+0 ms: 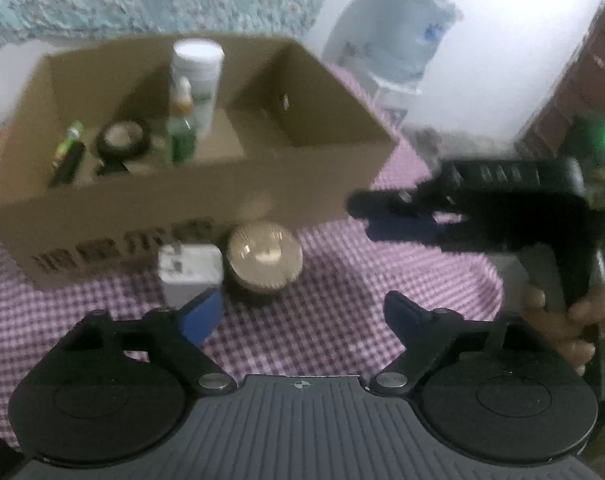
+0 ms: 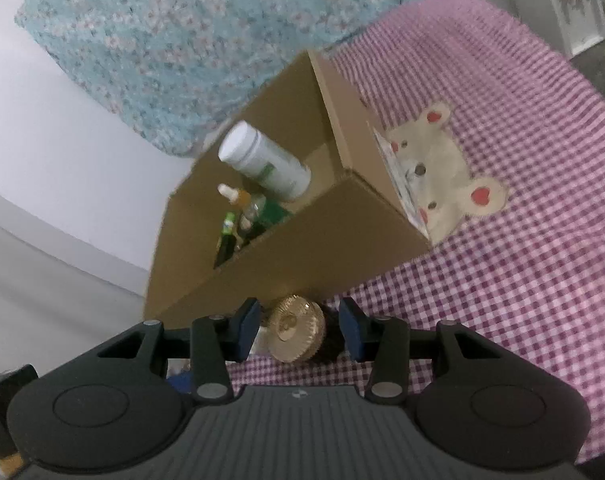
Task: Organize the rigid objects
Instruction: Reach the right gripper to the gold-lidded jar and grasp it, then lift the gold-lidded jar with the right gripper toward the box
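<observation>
One cardboard box (image 1: 150, 216), one gold-lidded jar (image 2: 298, 334) between parted right tongs (image 2: 300, 330), left tongs (image 1: 298, 312) wide, empty

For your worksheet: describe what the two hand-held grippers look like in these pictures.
Each hand-held gripper, left and right, has black linkage arms with silver pivot pins, blue finger pads, two round black discs and a ribbed grey body bearing a small crosshair mark. No cables or sleeves are visible.

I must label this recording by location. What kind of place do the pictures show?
Probably a room in a home. A purple-checked cloth with a bear patch covers the surface, a blue floral fabric lies behind the brown cardboard box, and a water dispenser stands nearby.
</observation>
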Action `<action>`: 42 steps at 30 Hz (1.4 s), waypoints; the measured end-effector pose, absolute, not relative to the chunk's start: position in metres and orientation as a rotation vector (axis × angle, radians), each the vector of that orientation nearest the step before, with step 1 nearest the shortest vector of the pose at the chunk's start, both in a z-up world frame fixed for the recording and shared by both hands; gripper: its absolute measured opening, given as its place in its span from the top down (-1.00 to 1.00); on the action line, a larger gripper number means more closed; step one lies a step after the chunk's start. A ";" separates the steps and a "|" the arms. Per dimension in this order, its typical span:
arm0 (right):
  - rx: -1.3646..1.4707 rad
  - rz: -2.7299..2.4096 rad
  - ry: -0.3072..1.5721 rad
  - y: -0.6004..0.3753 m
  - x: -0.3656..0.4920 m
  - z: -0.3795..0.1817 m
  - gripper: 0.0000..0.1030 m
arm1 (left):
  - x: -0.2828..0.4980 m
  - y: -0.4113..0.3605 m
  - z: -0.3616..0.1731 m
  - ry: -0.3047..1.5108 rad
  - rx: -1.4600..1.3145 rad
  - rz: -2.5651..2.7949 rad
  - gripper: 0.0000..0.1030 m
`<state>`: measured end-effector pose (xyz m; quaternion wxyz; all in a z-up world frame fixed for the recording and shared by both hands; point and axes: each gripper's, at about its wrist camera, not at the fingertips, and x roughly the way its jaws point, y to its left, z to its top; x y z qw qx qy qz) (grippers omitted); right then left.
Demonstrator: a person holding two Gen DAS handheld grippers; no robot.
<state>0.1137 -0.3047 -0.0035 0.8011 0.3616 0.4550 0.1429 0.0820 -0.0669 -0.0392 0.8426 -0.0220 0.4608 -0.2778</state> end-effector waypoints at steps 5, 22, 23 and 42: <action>0.737 0.330 1.014 -0.291 0.131 -0.022 0.10 | 0.094 -0.087 -0.060 0.997 0.010 -0.586 -0.59; 0.645 0.453 1.086 -0.267 0.164 -0.051 0.09 | 0.104 -0.113 -0.076 0.999 0.118 -0.561 -0.65; 0.642 0.451 1.084 -0.268 0.161 -0.051 0.09 | 0.104 -0.115 -0.076 0.998 0.125 -0.565 -0.65; 0.744 0.307 1.065 -0.338 0.113 -0.053 0.09 | 0.088 -0.163 -0.077 0.991 0.157 -0.729 -0.65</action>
